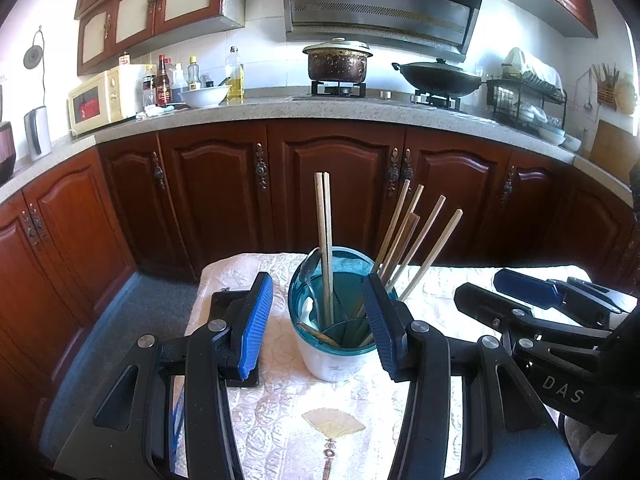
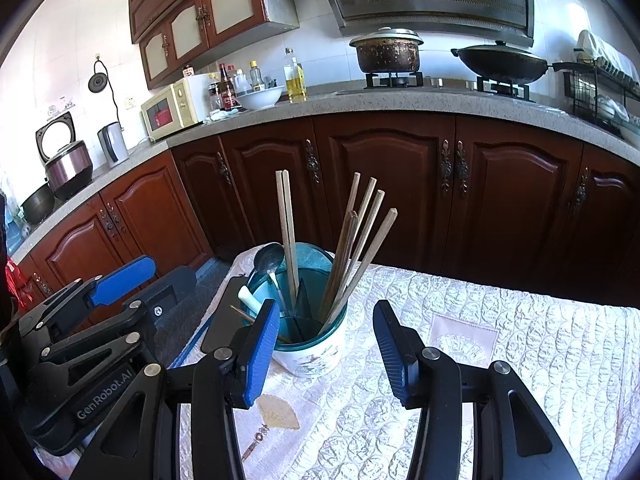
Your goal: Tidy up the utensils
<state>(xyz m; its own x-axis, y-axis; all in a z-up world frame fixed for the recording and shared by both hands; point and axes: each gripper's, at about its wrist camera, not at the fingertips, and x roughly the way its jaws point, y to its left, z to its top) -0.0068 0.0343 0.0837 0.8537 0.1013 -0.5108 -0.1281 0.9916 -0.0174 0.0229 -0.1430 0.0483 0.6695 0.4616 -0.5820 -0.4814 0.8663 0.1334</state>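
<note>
A white utensil holder with a teal divided rim (image 1: 325, 356) (image 2: 316, 354) stands on the table. It holds two upright wooden chopsticks (image 1: 325, 240) (image 2: 287, 232), a leaning bundle of several chopsticks (image 1: 416, 240) (image 2: 360, 248), a metal spoon (image 1: 310, 272) (image 2: 268, 258) and a white-handled utensil (image 2: 250, 298). My left gripper (image 1: 320, 320) is open and empty, its jaws on either side of the holder. My right gripper (image 2: 328, 340) is open and empty, just in front of the holder. Each gripper also shows in the other's view: the right one (image 1: 516, 300), the left one (image 2: 136, 284).
A cream embroidered tablecloth (image 1: 304, 420) (image 2: 500, 340) covers the table. A flat black object (image 1: 234, 304) (image 2: 226, 316) lies left of the holder. Beyond stand dark wooden cabinets (image 1: 332, 184), a counter with a microwave (image 1: 100, 100), bottles, a pot (image 1: 338, 60) and a wok (image 1: 440, 76).
</note>
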